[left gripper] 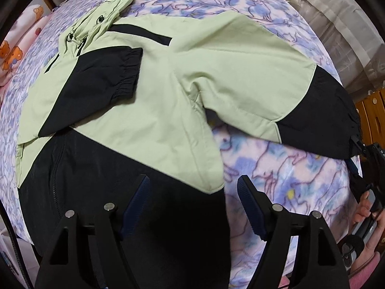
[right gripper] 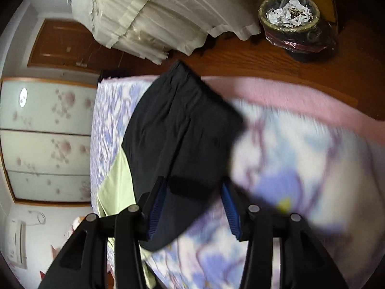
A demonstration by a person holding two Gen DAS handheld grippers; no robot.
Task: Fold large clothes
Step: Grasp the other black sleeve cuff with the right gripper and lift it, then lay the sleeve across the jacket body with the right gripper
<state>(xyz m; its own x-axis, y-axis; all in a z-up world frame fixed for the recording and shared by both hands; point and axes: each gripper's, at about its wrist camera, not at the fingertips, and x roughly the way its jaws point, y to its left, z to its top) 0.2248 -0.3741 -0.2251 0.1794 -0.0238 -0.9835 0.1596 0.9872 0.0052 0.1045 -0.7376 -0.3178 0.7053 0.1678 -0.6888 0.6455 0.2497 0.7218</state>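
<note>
1. Left wrist view: green-and-black jacket (left gripper: 149,91) spread flat on bed with purple-and-pink floral blanket (left gripper: 284,168). Hood bunched at far end, black hem panel nearest lens.
2. One sleeve (left gripper: 96,84) folded across chest, black elastic cuff resting on green body. Other sleeve (left gripper: 252,91) stretched out sideways, black end reaching toward bed edge.
3. Left gripper (left gripper: 193,197) above hem corner, tongs spread wide, nothing between pads; one finger over black fabric, other over blanket.
4. Same view only: right gripper (left gripper: 368,154) glimpsed at picture's edge beside outstretched cuff, a hand (left gripper: 365,214) on its grip below.
5. Right wrist view: black sleeve end (right gripper: 182,132) close up, partly blurred. Right gripper (right gripper: 195,207) with tongs parted, cloth lying in gap; pads not pressed together; contact with cloth on either side not clear.
6. Right wrist view only: wooden floor (right gripper: 240,57), lined waste bin (right gripper: 290,12) full of paper scraps, pale curtain (right gripper: 149,19), wardrobe with floral panels (right gripper: 45,142).
</note>
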